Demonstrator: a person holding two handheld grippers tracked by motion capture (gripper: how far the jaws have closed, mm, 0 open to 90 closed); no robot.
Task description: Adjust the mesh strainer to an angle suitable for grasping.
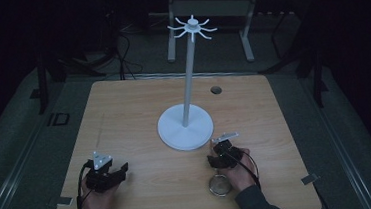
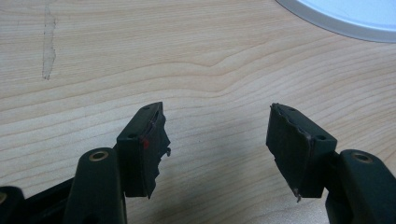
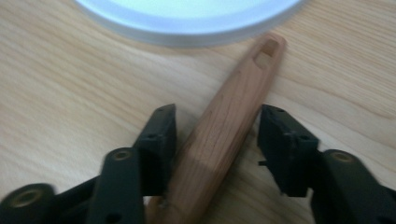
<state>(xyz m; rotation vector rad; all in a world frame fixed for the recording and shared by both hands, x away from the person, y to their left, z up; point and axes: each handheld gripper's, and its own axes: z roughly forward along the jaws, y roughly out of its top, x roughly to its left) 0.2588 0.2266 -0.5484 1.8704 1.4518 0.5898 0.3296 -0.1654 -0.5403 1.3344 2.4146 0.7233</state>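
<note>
Handle (image 3: 224, 135): wooden, flat on the surface (image 1: 139, 113), its tip just beside the white stand base (image 3: 187, 21).
Right gripper (image 3: 217, 126): jaws partly open, straddling the handle; left jaw touching it.
Left gripper (image 2: 217, 140): jaws wide open, holding nothing.

The high view is dim with a black surround, while both gripper views are bright and slightly blurred
</note>
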